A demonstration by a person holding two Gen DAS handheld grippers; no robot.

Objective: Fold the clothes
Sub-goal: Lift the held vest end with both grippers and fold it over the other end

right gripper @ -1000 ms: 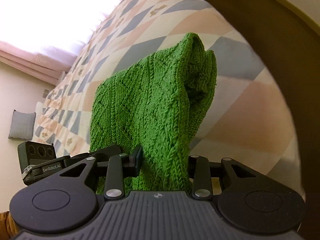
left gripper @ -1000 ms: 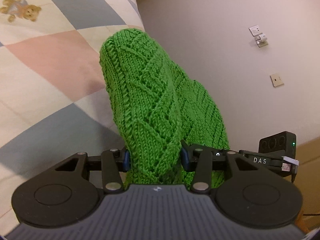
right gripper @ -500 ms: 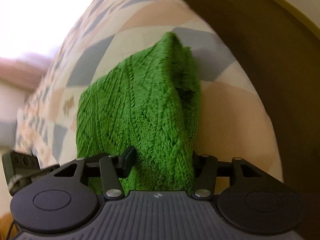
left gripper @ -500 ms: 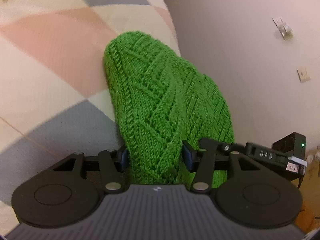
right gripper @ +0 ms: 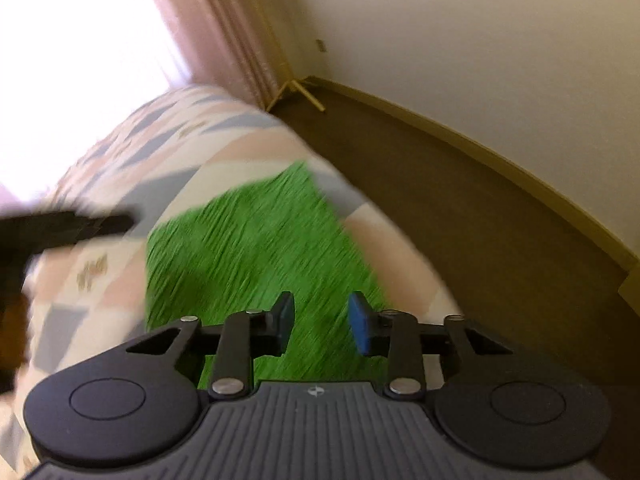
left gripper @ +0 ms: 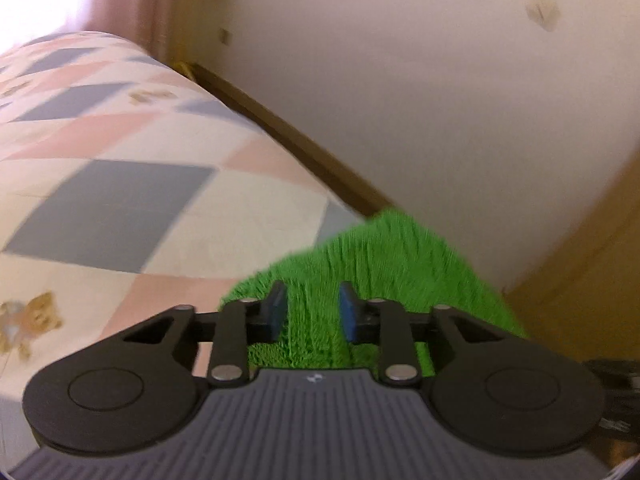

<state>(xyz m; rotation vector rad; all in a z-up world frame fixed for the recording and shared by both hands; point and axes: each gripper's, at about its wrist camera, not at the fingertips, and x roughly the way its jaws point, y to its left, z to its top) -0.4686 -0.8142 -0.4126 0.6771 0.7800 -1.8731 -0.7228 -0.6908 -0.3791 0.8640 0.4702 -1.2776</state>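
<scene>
A green knitted garment lies flat on the patchwork bedspread, near the bed's edge by the wall. It also shows in the right wrist view. Both frames are motion-blurred. My left gripper is open and empty, just above the garment's near part. My right gripper is open and empty, above the garment's near edge. The blue pads stand apart with green knit showing between them.
The bed's edge drops to a brown floor along a pale wall. Pink curtains hang by a bright window. A dark blurred shape, the other gripper, shows at the left of the right wrist view.
Both grippers let go of the green garment, which was held up hanging and now lies flat on the bed. Both grippers have pulled back and tilted up.
</scene>
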